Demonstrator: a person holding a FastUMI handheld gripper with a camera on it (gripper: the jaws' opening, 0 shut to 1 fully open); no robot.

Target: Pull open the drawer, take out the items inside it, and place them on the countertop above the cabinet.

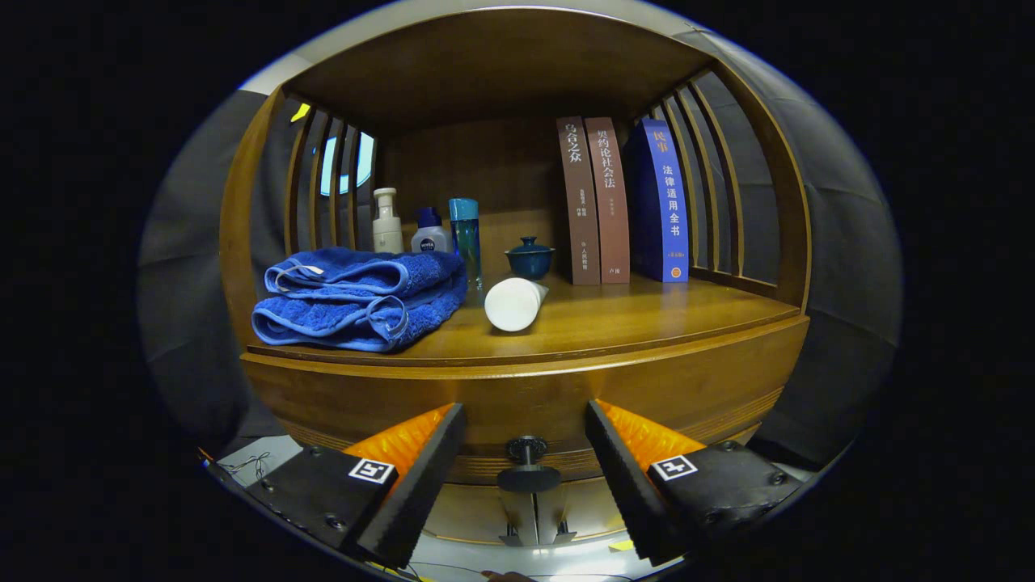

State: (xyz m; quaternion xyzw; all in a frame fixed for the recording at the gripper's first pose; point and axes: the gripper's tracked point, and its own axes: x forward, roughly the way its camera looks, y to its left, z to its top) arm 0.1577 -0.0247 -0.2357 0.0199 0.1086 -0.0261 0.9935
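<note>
I hold the gripper [525, 453] with jaws spread wide, the drawer [525, 396] knob [527, 467] between them, untouched; a towel [360, 297] lies on the worktop [647, 311].

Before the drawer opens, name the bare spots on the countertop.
Bare wood on the countertop lies ahead of the books and right of the white tube. The left is crowded: blue towel, bottles, lidded cup. The gripper is open around the drawer knob.

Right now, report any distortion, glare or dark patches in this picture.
Gripper view: fisheye bends the countertop edge and side slats; shelf recess above the books is dim; bright glare below the drawer knob, which sits between the open tool fingers.
</note>
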